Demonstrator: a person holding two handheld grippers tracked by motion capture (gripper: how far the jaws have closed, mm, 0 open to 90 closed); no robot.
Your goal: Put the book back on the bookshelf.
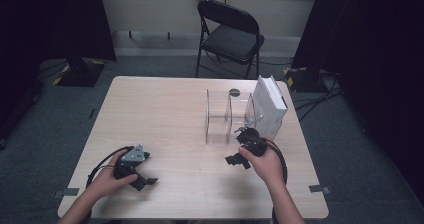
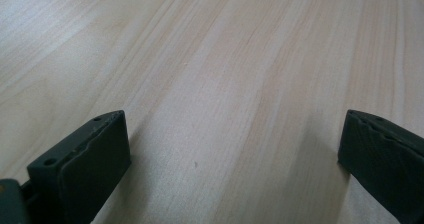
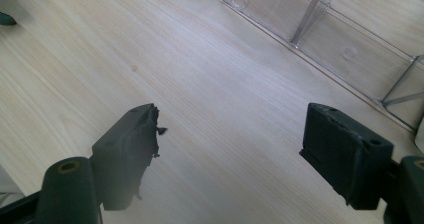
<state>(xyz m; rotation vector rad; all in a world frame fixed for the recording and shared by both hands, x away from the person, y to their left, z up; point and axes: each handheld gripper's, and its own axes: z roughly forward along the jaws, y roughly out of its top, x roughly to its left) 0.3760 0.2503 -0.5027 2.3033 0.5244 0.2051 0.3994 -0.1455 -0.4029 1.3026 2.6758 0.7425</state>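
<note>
Here, at about seven o'clock on the pale wooden table [image 1: 165, 104] in the high view, a left gripper [image 1: 142, 180] held in a left hand [image 1: 107, 180], grey three-cornered plate on top, black cable looping off toward nine o'clock. Jaws spread wide with nothing between them: in the left gripper view, bare wood grain across the whole gap, one black jaw low at eight o'clock, the other at four o'clock. Resting low over the tabletop, well apart from everything else.

Farther right, near the table's centre and a little toward two o'clock, a clear acrylic organizer [image 1: 222, 116], upright, split into compartments by transparent walls. Leaning against its far right end, at about three o'clock of it, a white box [image 1: 270, 106], tilted.

At roughly five o'clock of the organizer and just beside its near corner, the right gripper [image 1: 235, 160] in a right hand [image 1: 267, 164]. Jaws likewise wide apart and holding nothing: in the right gripper view, open wood between the two black jaws, the organizer's clear base and dividers [image 3: 320, 29] lying at one o'clock, near but not touched. Left-hand pad [image 3: 135, 149] frayed along its inner edge.
</note>
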